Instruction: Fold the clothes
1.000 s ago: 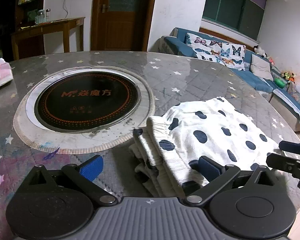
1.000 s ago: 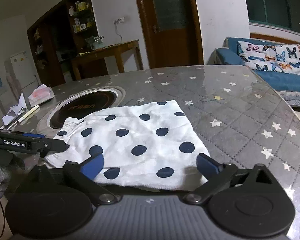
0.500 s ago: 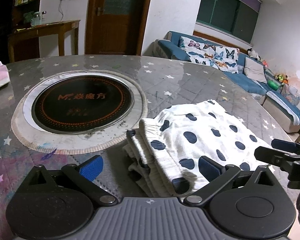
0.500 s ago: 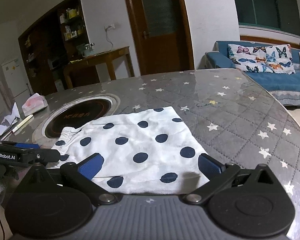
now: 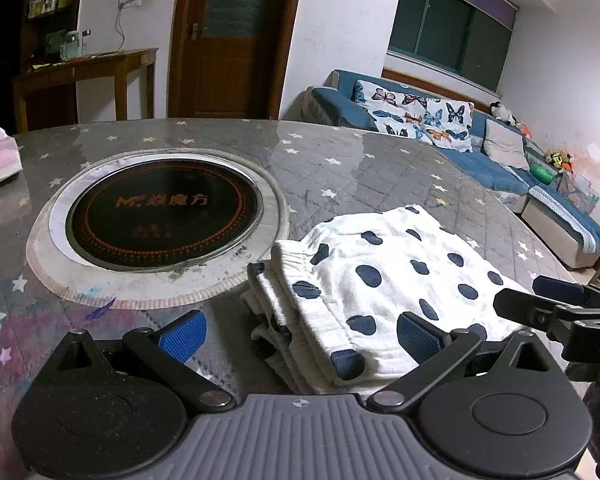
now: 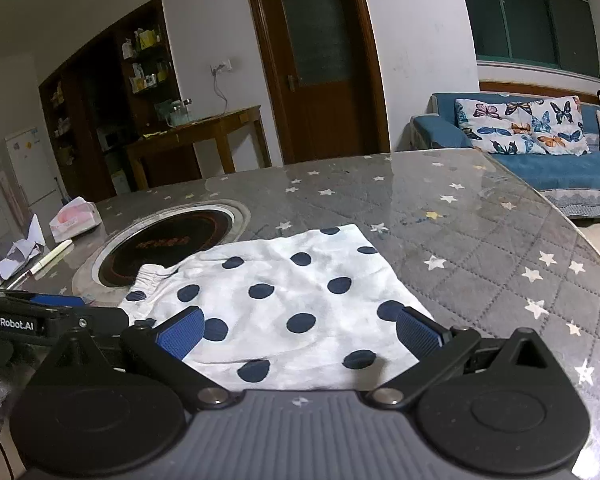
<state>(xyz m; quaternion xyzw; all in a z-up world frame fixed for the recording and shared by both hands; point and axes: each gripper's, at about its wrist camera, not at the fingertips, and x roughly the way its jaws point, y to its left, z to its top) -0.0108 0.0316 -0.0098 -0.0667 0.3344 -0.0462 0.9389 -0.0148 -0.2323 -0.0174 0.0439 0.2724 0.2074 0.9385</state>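
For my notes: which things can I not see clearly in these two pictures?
- Left view: near edge of the shorts, hidden by the left claw.
- Left view: right claw, cut by the frame edge.
- Right view: print on the tissue pack, too small.

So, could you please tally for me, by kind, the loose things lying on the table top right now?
Polka-dot garment: 1
Tissue pack: 1
Crumpled paper: 1
Pen: 1
Total: 4, not counting the built-in cooktop; anything beyond the table's left edge is out of view.
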